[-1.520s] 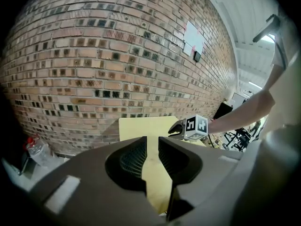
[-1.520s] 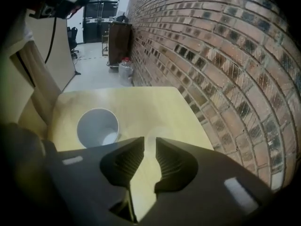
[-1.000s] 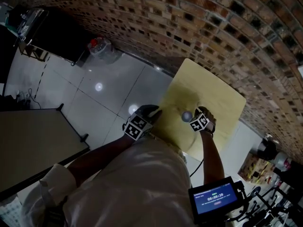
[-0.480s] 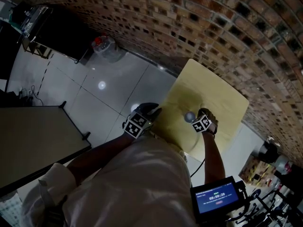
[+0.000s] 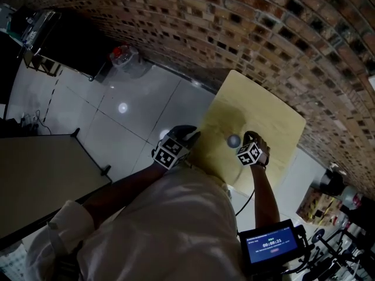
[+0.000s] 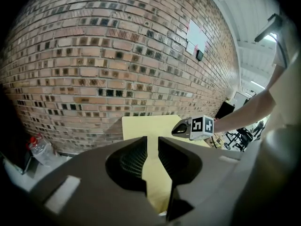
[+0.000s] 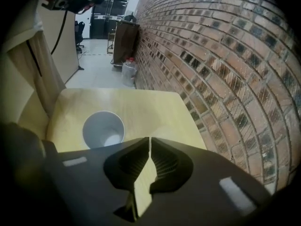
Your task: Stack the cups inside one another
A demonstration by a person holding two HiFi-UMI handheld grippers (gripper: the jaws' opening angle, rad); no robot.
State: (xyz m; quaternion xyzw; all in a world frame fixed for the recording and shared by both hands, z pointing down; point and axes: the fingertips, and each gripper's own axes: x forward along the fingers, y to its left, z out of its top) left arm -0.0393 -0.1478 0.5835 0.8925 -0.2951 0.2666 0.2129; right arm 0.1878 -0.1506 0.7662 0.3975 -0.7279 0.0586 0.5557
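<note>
One pale cup (image 5: 234, 140) stands upright and empty on the yellow table (image 5: 266, 113). In the right gripper view the cup (image 7: 103, 129) sits just left of the jaws. My right gripper (image 7: 149, 140) is shut, tips touching, with nothing between them; it hovers beside the cup (image 5: 251, 138). My left gripper (image 6: 152, 142) hangs over the table's near left edge (image 5: 192, 137), with a narrow gap between its jaws that shows only bare table. From the left gripper view the right gripper (image 6: 175, 131) is over the tabletop. No second cup is in view.
A brick wall (image 5: 246, 34) runs close behind the table. A water jug (image 5: 125, 56) and a dark cabinet (image 5: 64, 37) stand on the tiled floor at left. A dark tabletop (image 5: 41, 174) lies near left, and a device with a lit screen (image 5: 272, 247) at lower right.
The right gripper has lifted slightly next to the cup. The cup and the left gripper stay where they were.
</note>
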